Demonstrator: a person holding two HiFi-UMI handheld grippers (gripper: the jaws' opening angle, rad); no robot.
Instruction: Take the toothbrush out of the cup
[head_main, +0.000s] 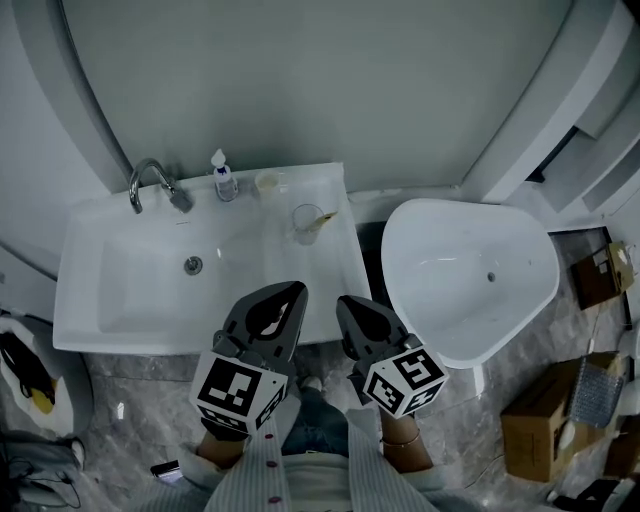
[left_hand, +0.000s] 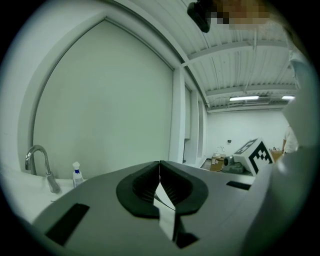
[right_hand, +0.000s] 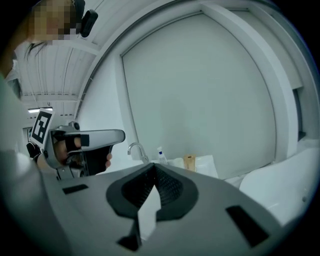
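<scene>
We hold the left tool (head_main: 288, 292) and right tool (head_main: 346, 304) closed and empty, apart from the cup (head_main: 306, 226) holding the toothbrush (head_main: 323, 216).

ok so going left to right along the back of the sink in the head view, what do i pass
faucet -> spray bottle -> small pale container -> clear cup holding the toothbrush -> white tub beside the sink

Cup (head_main: 303, 228): clear, upright, standing on the right ledge of the sink (head_main: 335, 285), towards its rear. Toothbrush (head_main: 323, 219): pale yellow, inside the cup, leaning right, with its upper end projecting over the rim. Finer detail of either item is too small to confirm.
</scene>
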